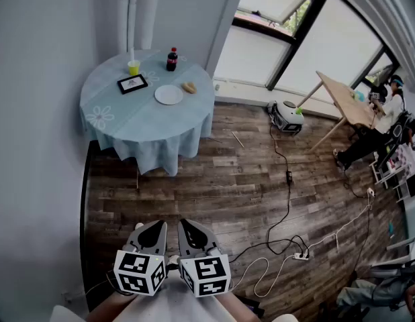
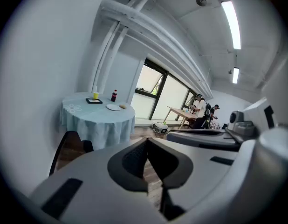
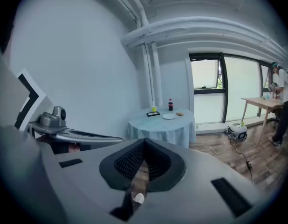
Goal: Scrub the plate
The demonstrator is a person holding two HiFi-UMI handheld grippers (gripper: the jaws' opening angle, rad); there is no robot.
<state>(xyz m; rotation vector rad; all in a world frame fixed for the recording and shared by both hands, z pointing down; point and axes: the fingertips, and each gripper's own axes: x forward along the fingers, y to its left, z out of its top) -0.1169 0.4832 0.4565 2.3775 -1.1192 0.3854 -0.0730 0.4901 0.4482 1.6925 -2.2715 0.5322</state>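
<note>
Head view: the white plate (image 1: 168, 94) lies on a round table (image 1: 120, 123) draped in a pale blue cloth, far across the room from both grippers, at about their 12 o'clock. It sits toward the 3 o'clock side of the tabletop, flat and bare. A tan lump (image 1: 189, 86) lies just beside the plate at its 2 o'clock, apart from the rim. A dark soda bottle (image 1: 172, 59) with a red cap stands upright at the plate's 12 o'clock. A black-framed picture (image 1: 132, 84) lies flat at its 9 o'clock, and a yellow-green cup (image 1: 133, 66) stands just beyond the frame, near the wall.

At 6 o'clock in the view, the left gripper (image 1: 152, 232) and the right gripper (image 1: 194, 233) are held side by side over the wooden floor (image 1: 214, 180), well apart from the table and both pointing toward it. The left gripper view shows its jaws pressed together with nothing between them, and the plate (image 2: 113, 107) small in the distance on the table. The right gripper view shows its jaws likewise closed and empty, with the plate (image 3: 169, 116) straight ahead.

Off at 2 o'clock from the grippers, a white round machine (image 1: 287, 116) sits on the floor below the windows, with black cables (image 1: 287, 193) trailing from it. A wooden table (image 1: 345, 99) stands further right, and a person (image 1: 385, 123) sits at it.
</note>
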